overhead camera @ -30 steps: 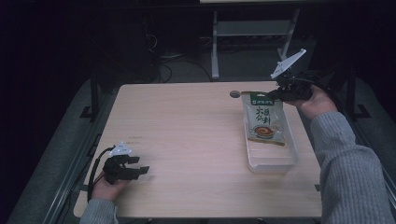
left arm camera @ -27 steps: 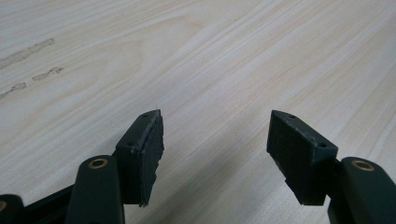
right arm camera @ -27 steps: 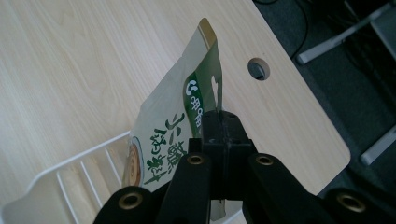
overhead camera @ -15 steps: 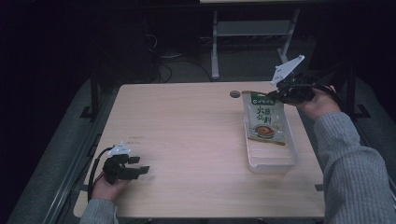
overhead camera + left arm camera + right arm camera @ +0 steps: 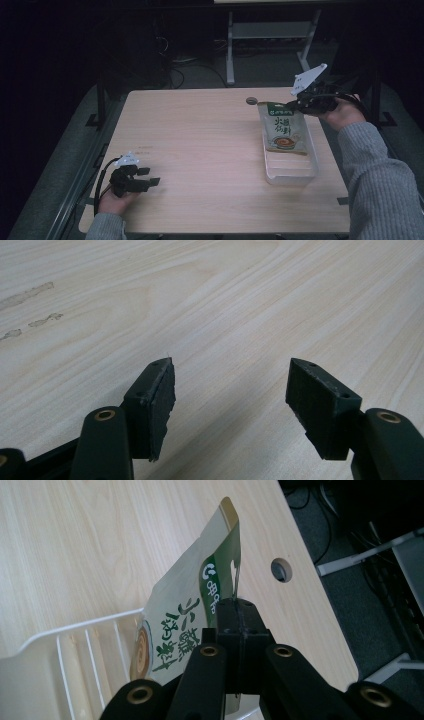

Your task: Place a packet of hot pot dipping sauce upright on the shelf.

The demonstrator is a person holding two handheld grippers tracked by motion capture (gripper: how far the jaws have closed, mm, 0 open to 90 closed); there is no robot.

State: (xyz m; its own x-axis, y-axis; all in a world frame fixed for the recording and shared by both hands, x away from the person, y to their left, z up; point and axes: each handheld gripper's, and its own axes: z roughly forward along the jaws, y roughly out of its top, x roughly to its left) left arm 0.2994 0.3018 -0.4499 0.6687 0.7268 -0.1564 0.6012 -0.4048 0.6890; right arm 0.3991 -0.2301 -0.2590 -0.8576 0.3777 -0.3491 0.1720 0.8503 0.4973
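Near-left corner of the pale wooden surface [image 5: 200, 150]: the left gripper [image 5: 150, 181], held in the person's left hand [image 5: 114, 201], lies low over the wood with its grey three-cornered plate uppermost; in the left gripper view its jaws stand wide apart around bare wood grain, holding nothing; faint smudge marks [image 5: 30, 295] show on the wood at the upper left of that view. Centre: open surface; a round cable hole [image 5: 250, 101] sits near the far edge, just left of the pouch's top. Right: a clear plastic tray [image 5: 310, 170] lies lengthwise beside the right edge; a beige-and-green printed pouch [image 5: 283, 131] leans in its far end, lower part inside the tray, top raised above the far rim. Far right: the right gripper [image 5: 296, 104], held in the person's right hand [image 5: 345, 112] from a grey knitted sleeve [image 5: 385, 180], meets the pouch's upper right corner; in the right gripper view its jaws are closed together on the pouch's green top edge [image 5: 220, 575], the tray's ribbed wall [image 5: 85, 650] below left, the cable hole [image 5: 282, 570] beyond.
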